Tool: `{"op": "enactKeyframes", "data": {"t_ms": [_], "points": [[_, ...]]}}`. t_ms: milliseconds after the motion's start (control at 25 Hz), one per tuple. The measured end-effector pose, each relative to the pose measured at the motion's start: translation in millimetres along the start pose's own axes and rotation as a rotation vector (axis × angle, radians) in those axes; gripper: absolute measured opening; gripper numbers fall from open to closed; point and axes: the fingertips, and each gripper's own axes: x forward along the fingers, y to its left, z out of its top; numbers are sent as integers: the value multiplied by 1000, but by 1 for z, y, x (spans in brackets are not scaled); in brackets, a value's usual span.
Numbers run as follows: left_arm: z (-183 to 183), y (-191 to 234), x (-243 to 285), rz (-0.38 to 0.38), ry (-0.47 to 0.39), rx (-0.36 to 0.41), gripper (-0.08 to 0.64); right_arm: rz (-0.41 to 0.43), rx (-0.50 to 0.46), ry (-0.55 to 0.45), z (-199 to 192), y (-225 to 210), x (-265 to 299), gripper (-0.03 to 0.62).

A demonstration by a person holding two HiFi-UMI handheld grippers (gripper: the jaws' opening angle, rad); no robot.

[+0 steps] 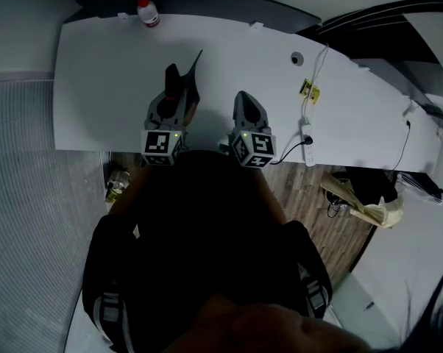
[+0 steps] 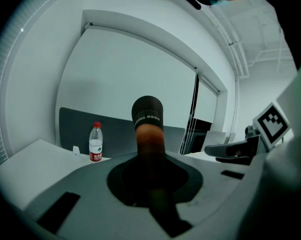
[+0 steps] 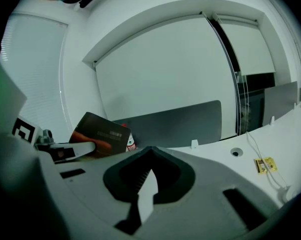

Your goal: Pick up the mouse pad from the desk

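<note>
White desk (image 1: pixel 104 87) bears bottle (image 1: pixel 148 12) and tag (image 1: pixel 308 90); left gripper (image 2: pixel 150 156) jaws pinch the mouse pad (image 2: pixel 148 116), right gripper (image 3: pixel 145 176) jaws pressed together.

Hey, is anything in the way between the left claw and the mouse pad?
Nothing visible does. The left claw is shut on the mouse pad, which stands tilted up above the white desk.

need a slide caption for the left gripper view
Left gripper, jaws shut on the mouse pad, holds it edge-on over the white desk; water bottle behind.
</note>
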Motion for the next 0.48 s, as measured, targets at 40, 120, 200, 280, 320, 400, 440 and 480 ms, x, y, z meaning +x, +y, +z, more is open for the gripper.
{"op": "enactKeyframes", "data": {"t_ms": [40,120,200,280,320,400,440,480], "points": [[0,0,0,0,1,-1,25,-1,0,2,-1,0,0,0],[1,-1,0,-2,-2,-6,25,0,0,2,0,0,0,0],[1,-1,0,-2,-2,-7,26,1,2,-1,0,1,0,0],[0,-1,0,-3,-4,-4,25,2,3,-2,0,1,0,0],[0,-1,1,-3,-4,-3,26,2,2,-1,0,1,0,0],[0,0,1,-2,-2,-3,25,3,0,-2,0,1,1,0],[0,0,1,-1,-2,-6,25,3,-1,-2,0,1,1,0],[-1,1,1,0,-2,-8,25,4,-2,-2,0,2,2,0]]}}
